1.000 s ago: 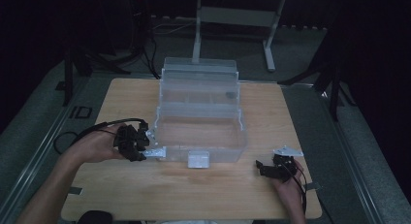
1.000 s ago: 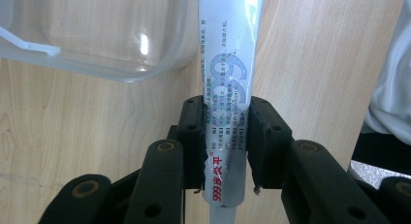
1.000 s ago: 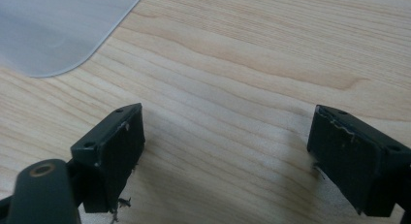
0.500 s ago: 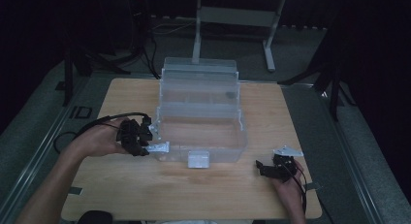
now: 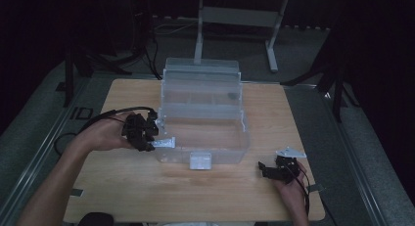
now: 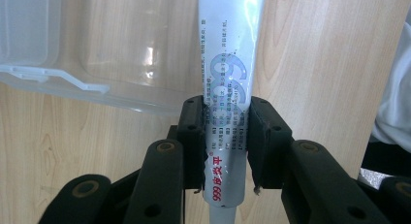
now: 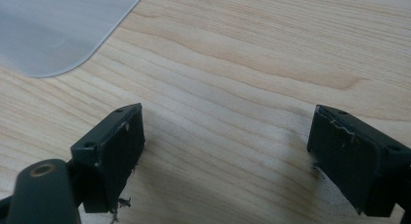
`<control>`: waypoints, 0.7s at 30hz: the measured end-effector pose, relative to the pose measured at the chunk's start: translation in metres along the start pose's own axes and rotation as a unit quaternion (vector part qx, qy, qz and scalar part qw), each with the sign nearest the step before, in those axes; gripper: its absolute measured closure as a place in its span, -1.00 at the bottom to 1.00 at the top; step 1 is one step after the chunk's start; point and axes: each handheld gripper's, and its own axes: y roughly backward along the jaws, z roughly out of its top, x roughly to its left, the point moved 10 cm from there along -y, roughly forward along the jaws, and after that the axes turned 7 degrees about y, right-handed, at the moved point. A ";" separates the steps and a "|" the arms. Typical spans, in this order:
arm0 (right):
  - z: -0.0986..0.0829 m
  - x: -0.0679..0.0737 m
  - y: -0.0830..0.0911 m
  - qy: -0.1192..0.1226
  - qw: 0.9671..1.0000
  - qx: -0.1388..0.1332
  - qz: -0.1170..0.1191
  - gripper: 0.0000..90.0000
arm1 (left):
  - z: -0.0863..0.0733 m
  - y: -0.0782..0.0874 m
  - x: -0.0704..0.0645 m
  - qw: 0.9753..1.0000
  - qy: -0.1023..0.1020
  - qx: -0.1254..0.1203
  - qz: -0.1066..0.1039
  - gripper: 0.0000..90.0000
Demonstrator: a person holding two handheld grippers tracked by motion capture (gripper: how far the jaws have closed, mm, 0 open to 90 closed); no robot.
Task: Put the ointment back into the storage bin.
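We have the tube (image 6: pixel 228 88) clamped crosswise between the jaws of our left gripper (image 5: pixel 147 134), its printed silver body sticking out ahead of the tips and its tail running back under them. So the pick-up looks done; what seems left is carrying it over the wall and setting it down inside the clear box (image 5: pixel 205 152). Seen from the left gripper, the box lies just ahead and to one side, the tube's far end already over its near corner rim. That wall is the one thing we must clear. A white latch (image 5: pixel 199 160) sits on the box front, off to the side of the tube. Our right gripper (image 5: pixel 274 170) rests on the wooden table (image 5: pixel 147 196), jaws wide apart and holding nothing, well clear of the box.
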 end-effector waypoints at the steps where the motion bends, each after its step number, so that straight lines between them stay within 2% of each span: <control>1: 0.000 0.000 0.000 0.000 1.000 0.000 0.000 -0.71 | 0.000 0.000 0.001 1.000 -0.001 0.002 0.000 0.56; 21: 0.000 0.000 0.000 0.000 1.000 0.000 0.000 -0.71 | 0.015 -0.001 0.012 1.000 -0.008 0.003 0.004 0.56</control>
